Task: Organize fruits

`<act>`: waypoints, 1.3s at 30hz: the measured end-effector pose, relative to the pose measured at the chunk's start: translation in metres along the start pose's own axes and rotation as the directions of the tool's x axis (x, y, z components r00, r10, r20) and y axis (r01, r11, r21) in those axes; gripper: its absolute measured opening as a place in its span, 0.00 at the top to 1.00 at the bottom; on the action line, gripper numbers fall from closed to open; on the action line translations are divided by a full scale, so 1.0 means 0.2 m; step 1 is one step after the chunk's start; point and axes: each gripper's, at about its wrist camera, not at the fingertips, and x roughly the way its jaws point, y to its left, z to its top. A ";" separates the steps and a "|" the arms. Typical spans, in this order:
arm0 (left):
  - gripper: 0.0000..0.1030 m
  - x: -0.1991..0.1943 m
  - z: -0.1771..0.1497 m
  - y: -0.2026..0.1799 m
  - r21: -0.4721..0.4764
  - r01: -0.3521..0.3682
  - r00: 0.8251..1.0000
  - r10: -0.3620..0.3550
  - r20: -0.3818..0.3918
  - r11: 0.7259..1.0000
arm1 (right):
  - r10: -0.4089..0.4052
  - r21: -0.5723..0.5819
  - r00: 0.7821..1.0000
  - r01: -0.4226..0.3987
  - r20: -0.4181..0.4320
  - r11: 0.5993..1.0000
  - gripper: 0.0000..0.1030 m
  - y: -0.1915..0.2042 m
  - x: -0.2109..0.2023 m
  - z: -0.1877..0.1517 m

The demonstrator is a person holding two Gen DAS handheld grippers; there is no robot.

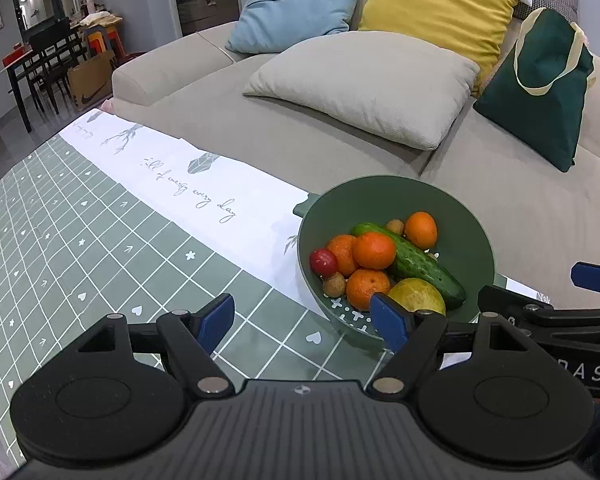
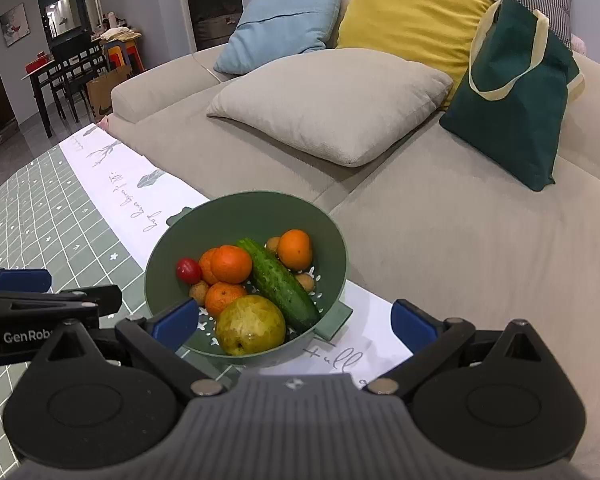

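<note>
Right gripper (image 2: 296, 326) jaws spread, left gripper (image 1: 308, 318) likewise, colander (image 2: 236, 216) handle visible only from right

Soft indoor light, fisheye-warped edges

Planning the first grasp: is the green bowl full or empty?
Partly filled: the green bowl holds oranges, a cucumber, a yellow-green fruit and a tomato.

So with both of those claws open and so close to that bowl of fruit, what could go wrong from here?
The green bowl sits near the table's edge by the sofa, so a nudge from the right gripper might push it off. The fruit is piled loosely: lifting the cucumber could set an orange or the small tomato rolling.
</note>
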 end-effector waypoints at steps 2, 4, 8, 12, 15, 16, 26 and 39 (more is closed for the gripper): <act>0.12 0.00 0.00 0.00 0.008 -0.003 1.000 0.003 0.002 1.000 | -0.001 0.007 1.000 0.001 -0.011 1.000 0.05 0.00 0.01 0.00; 0.12 0.00 0.00 0.00 0.009 -0.003 1.000 0.003 0.002 1.000 | 0.001 0.009 1.000 -0.001 -0.015 1.000 0.05 0.00 0.01 0.00; 0.12 0.00 0.00 -0.01 0.011 -0.002 1.000 0.002 0.002 1.000 | -0.002 0.008 1.000 0.002 -0.015 1.000 0.05 0.00 0.01 0.00; 0.12 0.00 0.00 -0.01 0.014 -0.003 1.000 0.003 0.005 1.000 | -0.004 0.008 1.000 0.004 -0.017 1.000 0.05 0.00 0.02 0.00; 0.12 0.00 0.00 -0.01 0.013 -0.002 1.000 0.002 0.003 1.000 | -0.005 0.007 1.000 0.006 -0.016 1.000 0.05 0.00 0.02 0.00; 0.12 0.00 0.00 -0.01 0.014 -0.002 1.000 0.002 0.004 1.000 | -0.006 0.007 1.000 0.006 -0.016 1.000 0.05 0.00 0.02 0.00; 0.12 0.00 -0.01 -0.01 0.013 -0.002 1.000 0.002 0.002 1.000 | -0.007 0.005 1.000 0.007 -0.018 1.000 0.05 0.00 0.02 -0.01; 0.12 0.00 -0.01 -0.01 0.013 -0.002 1.000 0.002 0.002 1.000 | -0.012 0.003 1.000 0.012 -0.019 1.000 0.05 -0.01 0.02 -0.01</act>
